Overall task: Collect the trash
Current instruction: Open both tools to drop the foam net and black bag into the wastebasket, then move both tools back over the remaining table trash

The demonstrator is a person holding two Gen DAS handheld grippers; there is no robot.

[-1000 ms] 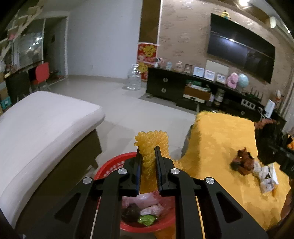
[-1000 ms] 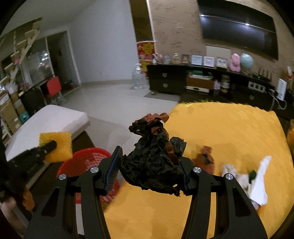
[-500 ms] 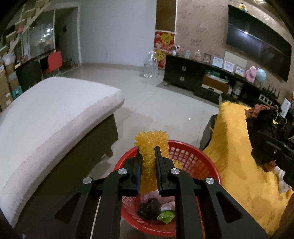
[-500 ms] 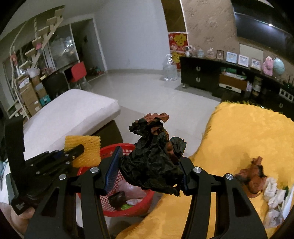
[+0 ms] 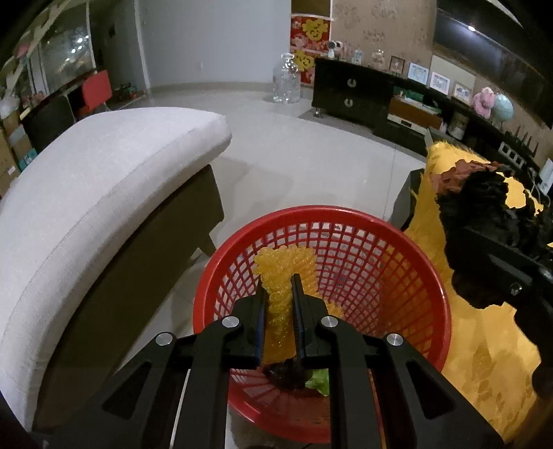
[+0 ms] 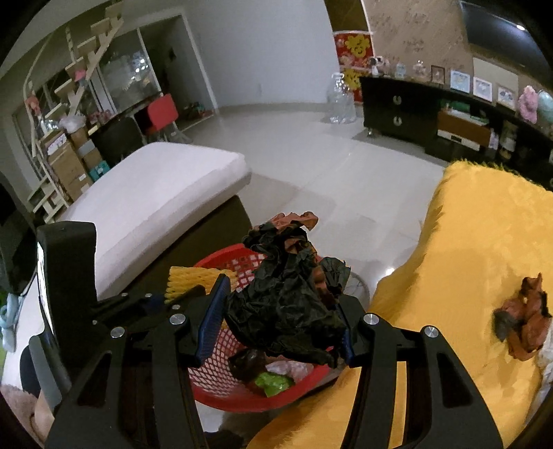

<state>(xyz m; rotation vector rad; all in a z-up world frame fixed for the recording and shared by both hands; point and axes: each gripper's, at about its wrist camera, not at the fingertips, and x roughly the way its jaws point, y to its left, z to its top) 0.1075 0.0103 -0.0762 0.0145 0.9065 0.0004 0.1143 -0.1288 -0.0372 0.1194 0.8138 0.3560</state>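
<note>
Left claw [image 5: 279, 304] pinched tight on soft yellow foam fruit-net [image 5: 281, 273] above red plastic mesh basket [image 5: 425, 273]; right claw [image 6: 278, 321] half-spread clamping light, crushable black crumpled paper wad [image 6: 287, 297], basket just below.

A home living room — pale tiled floor [image 5: 293, 162], white cushioned sofa [image 5: 103, 179] at nine o'clock, long black media cabinet [image 5: 349, 93] with framed photos at one o'clock, wall-mounted television [image 6: 501, 24] above — lived-in.
</note>
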